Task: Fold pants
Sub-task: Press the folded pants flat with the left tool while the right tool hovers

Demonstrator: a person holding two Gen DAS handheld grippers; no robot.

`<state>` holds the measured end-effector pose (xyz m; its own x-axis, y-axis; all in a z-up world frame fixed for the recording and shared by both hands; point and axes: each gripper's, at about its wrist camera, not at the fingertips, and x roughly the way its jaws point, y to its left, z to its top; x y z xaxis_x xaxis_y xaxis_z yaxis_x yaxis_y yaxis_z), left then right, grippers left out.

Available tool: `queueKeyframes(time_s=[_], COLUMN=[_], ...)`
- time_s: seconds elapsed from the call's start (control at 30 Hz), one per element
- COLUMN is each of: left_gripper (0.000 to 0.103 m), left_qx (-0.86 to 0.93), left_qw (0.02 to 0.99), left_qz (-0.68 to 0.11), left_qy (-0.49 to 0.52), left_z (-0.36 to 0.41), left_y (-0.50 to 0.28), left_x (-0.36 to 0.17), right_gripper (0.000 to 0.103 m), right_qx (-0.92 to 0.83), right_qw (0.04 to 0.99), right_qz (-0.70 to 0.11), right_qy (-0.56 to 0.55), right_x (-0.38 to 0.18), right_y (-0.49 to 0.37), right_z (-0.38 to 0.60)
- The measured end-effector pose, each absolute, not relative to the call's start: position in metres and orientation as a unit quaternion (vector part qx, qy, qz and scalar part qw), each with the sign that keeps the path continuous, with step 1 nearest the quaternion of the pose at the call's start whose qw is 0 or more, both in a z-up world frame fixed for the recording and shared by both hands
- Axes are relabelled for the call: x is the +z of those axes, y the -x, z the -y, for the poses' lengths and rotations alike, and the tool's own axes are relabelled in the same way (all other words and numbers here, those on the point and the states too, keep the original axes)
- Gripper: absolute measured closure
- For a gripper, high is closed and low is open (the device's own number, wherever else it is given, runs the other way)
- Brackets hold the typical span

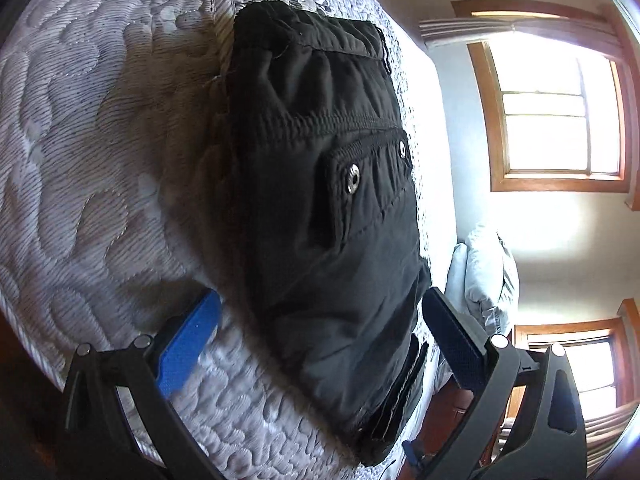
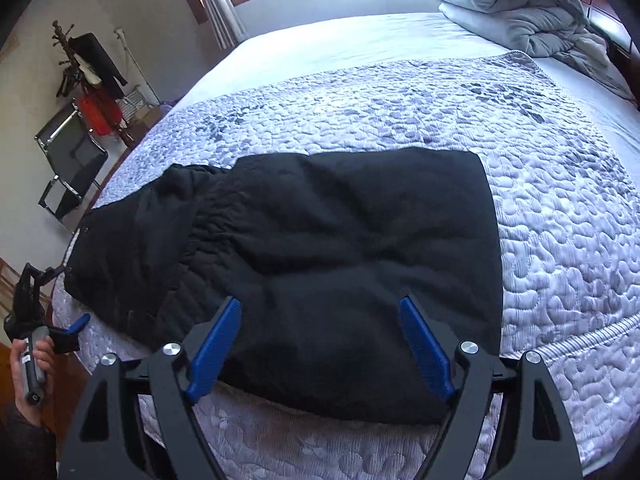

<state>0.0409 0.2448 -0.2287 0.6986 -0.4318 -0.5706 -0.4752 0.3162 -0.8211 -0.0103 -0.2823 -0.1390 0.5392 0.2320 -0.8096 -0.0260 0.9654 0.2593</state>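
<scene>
Black pants (image 2: pixel 320 264) folded into compact bundle near bed (image 2: pixel 560 240) front edge; maybe final tidy left. Left gripper (image 1: pixel 320 344) and right gripper (image 2: pixel 320 352) both wide apart, empty.

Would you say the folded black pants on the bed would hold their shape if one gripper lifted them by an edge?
Probably not: the black pants show soft puckers and a gathered waistband, so they would likely droop and unfold. The layered, padded-looking bulk suggests some weight. On the textured quilt, a push would probably bunch them rather than slide them.
</scene>
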Motion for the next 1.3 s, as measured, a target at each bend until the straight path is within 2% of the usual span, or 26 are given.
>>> queueKeyframes(time_s=[0.5, 0.73, 1.03, 1.07, 1.13, 1.2, 1.3], left_gripper=[0.003, 0.003, 0.005, 0.008, 0.043, 0.048, 0.062], left_qx=[0.032, 0.001, 0.001, 0.003, 0.027, 0.028, 0.024], left_qw=[0.717, 0.708, 0.711, 0.713, 0.716, 0.712, 0.710], left_qz=[-0.394, -0.353, -0.360, -0.362, -0.383, -0.376, -0.368], left_qy=[0.574, 0.611, 0.604, 0.601, 0.584, 0.592, 0.600], left_z=[-0.272, -0.284, -0.290, -0.289, -0.288, -0.294, -0.296], left_y=[-0.073, -0.084, -0.099, -0.100, -0.100, -0.096, -0.092], left_x=[-0.235, -0.234, -0.240, -0.240, -0.239, -0.242, -0.245], right_gripper=[0.020, 0.020, 0.020, 0.020, 0.019, 0.018, 0.015], right_qx=[0.041, 0.032, 0.030, 0.029, 0.028, 0.027, 0.028], right_qw=[0.878, 0.878, 0.873, 0.872, 0.871, 0.870, 0.869], right_qz=[-0.459, -0.460, -0.469, -0.470, -0.472, -0.473, -0.474], right_qy=[-0.132, -0.133, -0.131, -0.132, -0.135, -0.138, -0.138], right_x=[-0.132, -0.135, -0.143, -0.144, -0.146, -0.148, -0.149], right_y=[0.015, 0.014, 0.011, 0.011, 0.011, 0.011, 0.011], right_z=[0.311, 0.317, 0.316, 0.316, 0.317, 0.318, 0.318])
